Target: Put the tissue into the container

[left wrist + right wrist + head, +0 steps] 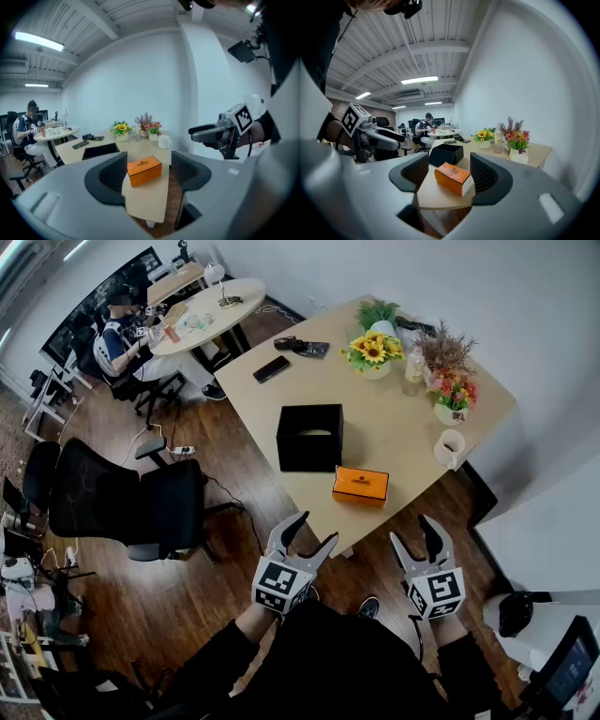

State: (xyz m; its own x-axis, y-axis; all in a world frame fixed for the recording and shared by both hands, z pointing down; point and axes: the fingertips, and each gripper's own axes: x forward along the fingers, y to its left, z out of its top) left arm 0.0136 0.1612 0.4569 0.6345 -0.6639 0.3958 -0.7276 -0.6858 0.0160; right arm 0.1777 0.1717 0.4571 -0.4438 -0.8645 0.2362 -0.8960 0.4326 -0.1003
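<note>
An orange tissue box (360,486) lies near the wooden table's front corner, with a black open-top container (309,437) just behind it. My left gripper (317,527) and right gripper (410,528) hover side by side short of that corner, both open and holding nothing. In the left gripper view the orange box (144,170) shows between the jaws but some way ahead, with the container (100,150) beyond it and the right gripper (220,133) off to the right. The right gripper view shows the box (453,177), the container (446,153) and the left gripper (379,136).
Two flower pots (375,351) (452,390), a white mug (451,447) and a phone (272,368) stand on the wooden table (394,423). A black office chair (122,498) is to the left. A person sits at a round table (202,310) at the back.
</note>
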